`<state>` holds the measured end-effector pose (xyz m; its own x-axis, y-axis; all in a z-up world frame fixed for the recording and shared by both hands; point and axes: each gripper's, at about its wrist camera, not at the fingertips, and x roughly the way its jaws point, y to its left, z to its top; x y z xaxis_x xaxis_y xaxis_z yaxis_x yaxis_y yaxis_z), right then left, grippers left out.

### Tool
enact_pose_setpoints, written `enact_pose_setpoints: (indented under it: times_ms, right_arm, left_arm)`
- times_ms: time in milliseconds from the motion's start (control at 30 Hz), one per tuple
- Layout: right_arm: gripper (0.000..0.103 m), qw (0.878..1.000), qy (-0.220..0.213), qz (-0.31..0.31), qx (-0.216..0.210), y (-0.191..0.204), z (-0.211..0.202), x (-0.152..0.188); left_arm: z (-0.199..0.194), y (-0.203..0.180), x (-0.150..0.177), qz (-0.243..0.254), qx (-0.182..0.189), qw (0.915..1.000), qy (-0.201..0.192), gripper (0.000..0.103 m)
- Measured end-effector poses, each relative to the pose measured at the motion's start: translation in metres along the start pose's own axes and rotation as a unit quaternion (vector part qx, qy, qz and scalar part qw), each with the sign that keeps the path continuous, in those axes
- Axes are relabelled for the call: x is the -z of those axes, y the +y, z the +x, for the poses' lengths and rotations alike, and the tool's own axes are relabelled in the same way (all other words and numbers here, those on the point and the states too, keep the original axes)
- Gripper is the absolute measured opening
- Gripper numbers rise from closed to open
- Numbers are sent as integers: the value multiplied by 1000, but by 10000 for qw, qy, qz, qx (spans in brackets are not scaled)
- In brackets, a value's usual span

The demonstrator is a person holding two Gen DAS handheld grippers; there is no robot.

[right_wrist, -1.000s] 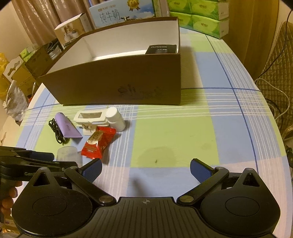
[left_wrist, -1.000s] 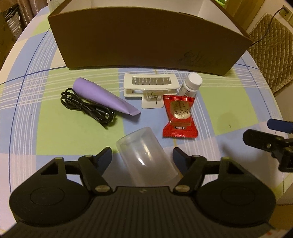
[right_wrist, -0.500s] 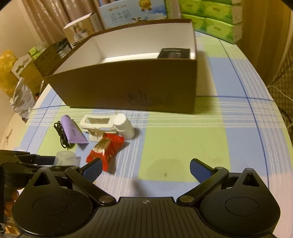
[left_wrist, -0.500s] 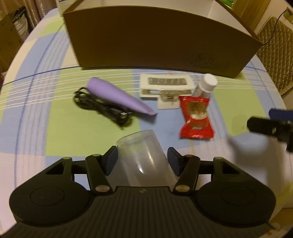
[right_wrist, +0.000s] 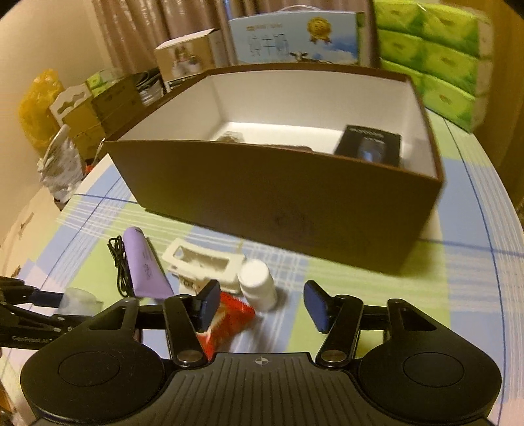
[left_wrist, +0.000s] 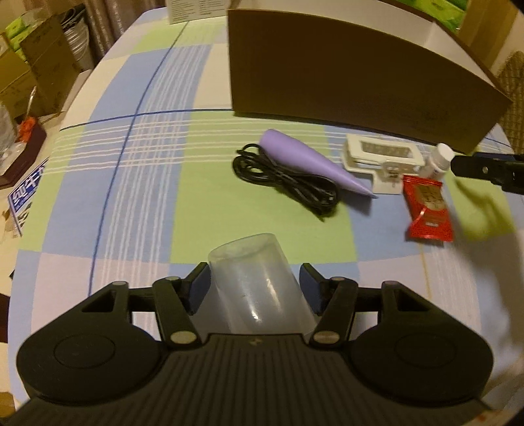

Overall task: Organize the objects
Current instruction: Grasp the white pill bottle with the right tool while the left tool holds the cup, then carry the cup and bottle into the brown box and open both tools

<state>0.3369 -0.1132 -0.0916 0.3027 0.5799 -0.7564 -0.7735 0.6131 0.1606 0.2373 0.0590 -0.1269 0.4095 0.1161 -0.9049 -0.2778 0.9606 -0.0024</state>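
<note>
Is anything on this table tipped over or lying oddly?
Yes. The white pill bottle lies on its side beside the red snack packet, and the clear plastic cup sits mouth-down between the left gripper's fingers.

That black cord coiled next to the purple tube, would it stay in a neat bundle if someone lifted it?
Probably not. The thin black cable lies in loose loops with no tie visible, so it would likely sag and unwind. It looks light, and strands could slip between fingers.

curtains [right_wrist: 131, 29] behind | checked tablecloth [left_wrist: 131, 183] | stacked cartons [right_wrist: 95, 108] left | warm light
</note>
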Motion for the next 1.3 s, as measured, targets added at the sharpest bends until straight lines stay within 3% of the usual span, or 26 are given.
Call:
enact_pose_setpoints:
  times_ms: [167,300,367,433,467,767,1000,1300]
  right_arm:
    - [40,9998,65,-181,76,6,17,-1]
    - [22,9998,13,-190,55,7,22,1]
    - [22,9998,-13,-208,68,6,20,2]
    - [21,9998,-30,-148,110,3,17,4]
    - [21,9999,-26,-97,113,1,15,4]
    - [21,9995,-23,321,77,-15,-14,7]
    - [21,9986,-218,472,-46,-17,-41,-2]
    - [21,9962,-662,463,-311,-9,-69,-34]
  left_arm:
    - [-1,2,0,-243,-5,9997,101,66]
    - [3,3,0,-339,-98,9992,161,66]
    - [6,4,0,-403,-103,9989,228,64]
    - [6,3,0,-364,-152,9991,180,51]
    - [5,2,0,-327,-172,9992,155,51]
    - [-8,11,-6,-176,-121,9998,9,49]
    - [-37,21,-23,-131,-104,9990,-404,49]
    - [-77,16,-62,99,181,9942,-1057,49]
